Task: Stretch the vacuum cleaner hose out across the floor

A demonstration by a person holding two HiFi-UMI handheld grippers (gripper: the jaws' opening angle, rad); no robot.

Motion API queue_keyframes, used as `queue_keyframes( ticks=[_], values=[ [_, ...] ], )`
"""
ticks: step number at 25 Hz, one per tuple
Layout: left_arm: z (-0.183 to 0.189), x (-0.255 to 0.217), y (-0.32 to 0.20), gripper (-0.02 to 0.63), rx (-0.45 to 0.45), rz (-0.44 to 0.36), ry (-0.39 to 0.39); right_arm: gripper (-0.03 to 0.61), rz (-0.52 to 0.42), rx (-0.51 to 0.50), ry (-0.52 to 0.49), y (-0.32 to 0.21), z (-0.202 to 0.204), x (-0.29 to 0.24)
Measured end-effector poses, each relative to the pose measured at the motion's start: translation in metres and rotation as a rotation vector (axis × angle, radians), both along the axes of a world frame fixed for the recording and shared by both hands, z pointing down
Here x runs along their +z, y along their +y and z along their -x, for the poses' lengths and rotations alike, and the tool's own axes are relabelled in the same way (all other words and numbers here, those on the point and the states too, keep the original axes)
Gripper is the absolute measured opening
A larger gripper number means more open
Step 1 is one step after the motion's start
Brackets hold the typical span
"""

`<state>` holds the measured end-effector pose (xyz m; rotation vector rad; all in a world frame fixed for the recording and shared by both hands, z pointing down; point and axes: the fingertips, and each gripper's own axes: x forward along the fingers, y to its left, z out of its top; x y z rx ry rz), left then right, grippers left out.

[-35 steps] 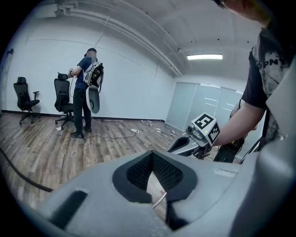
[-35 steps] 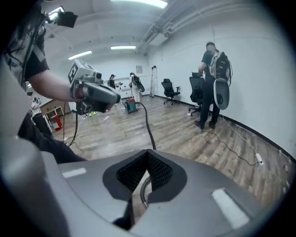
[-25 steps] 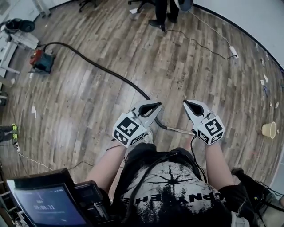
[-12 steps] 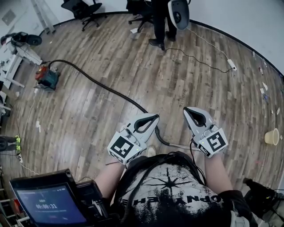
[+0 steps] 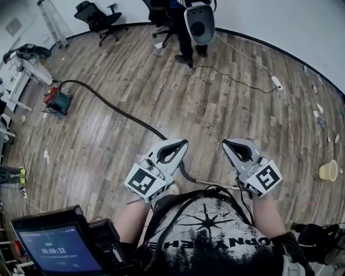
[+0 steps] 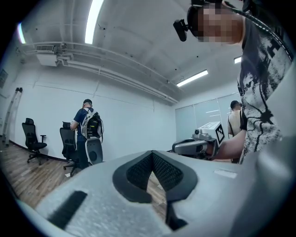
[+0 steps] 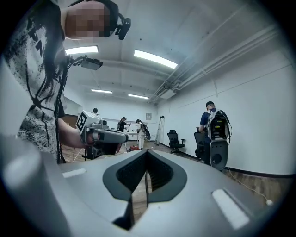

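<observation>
A black vacuum hose [image 5: 116,109] lies across the wooden floor from the small vacuum cleaner [image 5: 56,101] at the left. It ends in a metal wand [image 5: 215,183] near my feet. My left gripper [image 5: 184,142] and right gripper [image 5: 225,142] hang side by side above the hose's near end, both shut and holding nothing. In the left gripper view its jaws [image 6: 152,153] point level into the room, with the right gripper [image 6: 194,146] beside them. The right gripper view shows its closed jaws [image 7: 147,152] and the left gripper [image 7: 107,136].
A person with a backpack device [image 5: 195,24] stands at the far wall beside office chairs [image 5: 99,16]. A thin cable with a power strip [image 5: 276,82] runs at the right. A paper cup [image 5: 326,171] sits at the far right, a desk [image 5: 24,64] at the left, a screen [image 5: 56,249] near me.
Both grippers have risen together away from the floor, still shut and empty. More of the far wall shows. The hose lies as before.
</observation>
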<state>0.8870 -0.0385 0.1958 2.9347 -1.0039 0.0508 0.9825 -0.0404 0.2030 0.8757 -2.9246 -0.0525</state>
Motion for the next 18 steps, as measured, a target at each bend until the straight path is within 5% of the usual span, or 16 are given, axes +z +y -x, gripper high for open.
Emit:
queue_keyframes(
  ticks=[7,18],
  values=[
    [-0.051,-0.003,0.017,0.000,0.011,0.020,0.037,0.006,0.012,-0.030,0.028,0.021,-0.052,0.005],
    [-0.075,0.009,0.038,0.000,0.012,0.033,0.031,0.006,0.035,-0.034,0.009,0.039,-0.065,0.017]
  ],
)
